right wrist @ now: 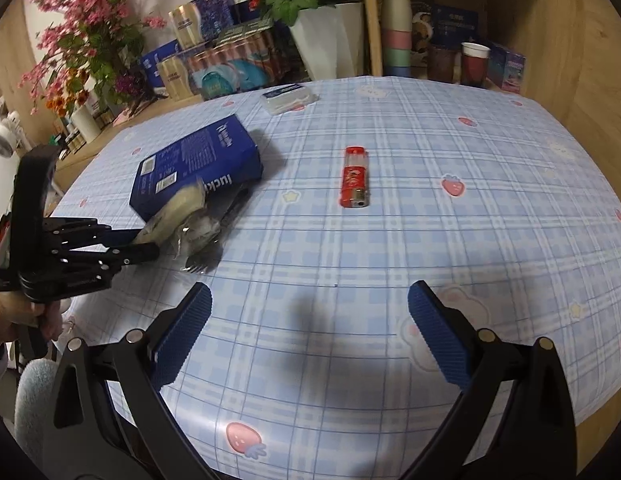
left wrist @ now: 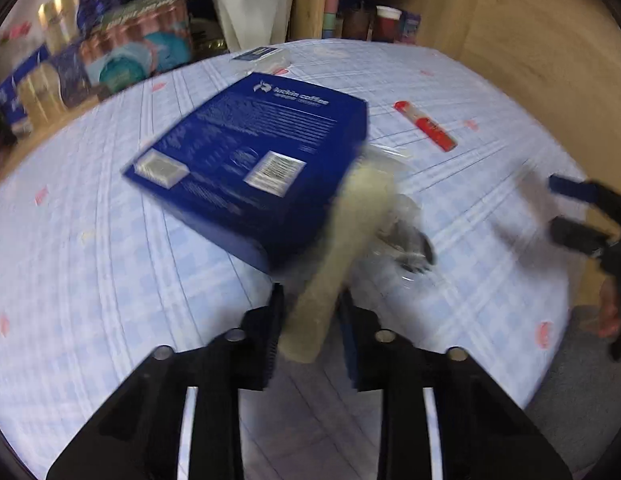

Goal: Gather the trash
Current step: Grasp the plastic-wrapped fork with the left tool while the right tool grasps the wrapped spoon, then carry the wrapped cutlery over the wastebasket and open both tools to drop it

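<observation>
A table (right wrist: 410, 152) under a blue checked cloth printed with strawberries fills the foreground. Behind it stand wooden panel walls (right wrist: 566, 40) and a shelf (right wrist: 122, 120) crowded with boxes, stacked paper cups (right wrist: 396, 24), a white pot of red roses (right wrist: 330, 36) and pink flowers (right wrist: 70, 40).

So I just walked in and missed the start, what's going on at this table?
A person is clearing trash off a table with a blue checked cloth, one handheld tool in each hand. The left tool is closed on a pale packet in clear wrapping that lies against a blue coffee box. The right tool is open and empty above bare cloth. A red lighter lies apart, untouched, and a small clear case sits near the far edge.
</observation>
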### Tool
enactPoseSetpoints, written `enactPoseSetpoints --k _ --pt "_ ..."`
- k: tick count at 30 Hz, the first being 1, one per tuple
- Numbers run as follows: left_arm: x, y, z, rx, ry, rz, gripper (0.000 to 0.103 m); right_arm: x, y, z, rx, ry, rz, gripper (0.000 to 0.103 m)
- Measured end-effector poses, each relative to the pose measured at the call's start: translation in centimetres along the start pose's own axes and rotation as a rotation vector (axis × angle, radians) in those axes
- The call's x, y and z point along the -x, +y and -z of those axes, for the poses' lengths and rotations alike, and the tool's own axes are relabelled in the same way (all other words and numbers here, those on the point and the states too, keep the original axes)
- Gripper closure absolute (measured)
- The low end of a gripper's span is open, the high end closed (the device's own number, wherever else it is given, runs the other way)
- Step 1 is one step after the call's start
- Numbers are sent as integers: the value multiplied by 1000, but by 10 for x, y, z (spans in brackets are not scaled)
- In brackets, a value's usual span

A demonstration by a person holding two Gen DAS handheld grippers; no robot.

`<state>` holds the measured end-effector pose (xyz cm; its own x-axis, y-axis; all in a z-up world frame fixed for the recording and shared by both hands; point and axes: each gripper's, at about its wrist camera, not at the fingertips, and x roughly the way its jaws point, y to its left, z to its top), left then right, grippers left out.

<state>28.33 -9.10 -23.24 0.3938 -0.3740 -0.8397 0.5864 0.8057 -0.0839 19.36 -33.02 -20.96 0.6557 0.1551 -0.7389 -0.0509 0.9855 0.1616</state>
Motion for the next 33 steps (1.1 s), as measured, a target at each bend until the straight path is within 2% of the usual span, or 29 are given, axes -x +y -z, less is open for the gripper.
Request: enactPoseSetpoints --k 6,11,14,16,19,25,27,30,33 --pt "41 2 26 98 -94 42 85 -13 30 -9 125 11 -32 6" --pt "79 13 44 222 -203 16 85 -33 67 -26 265 18 -65 9" --pt "99 24 58 341 -253 17 85 -50 85 -38 330 41 -60 20" --pt "112 28 68 382 -285 -13 85 -62 96 -45 364 63 -60 27" --pt "125 31 78 425 -312 -25 85 -83 113 -53 419 105 -69 30" --pt "143 33 93 450 -354 -69 85 -110 123 -54 449 186 -68 44" --pt "146 36 97 473 -364 -65 85 -110 119 -54 417 190 -80 48" --pt "148 37 100 484 -373 -68 85 -106 117 -52 400 187 -77 61" --pt "152 36 102 484 -381 -69 85 -91 113 -50 368 148 -87 64"
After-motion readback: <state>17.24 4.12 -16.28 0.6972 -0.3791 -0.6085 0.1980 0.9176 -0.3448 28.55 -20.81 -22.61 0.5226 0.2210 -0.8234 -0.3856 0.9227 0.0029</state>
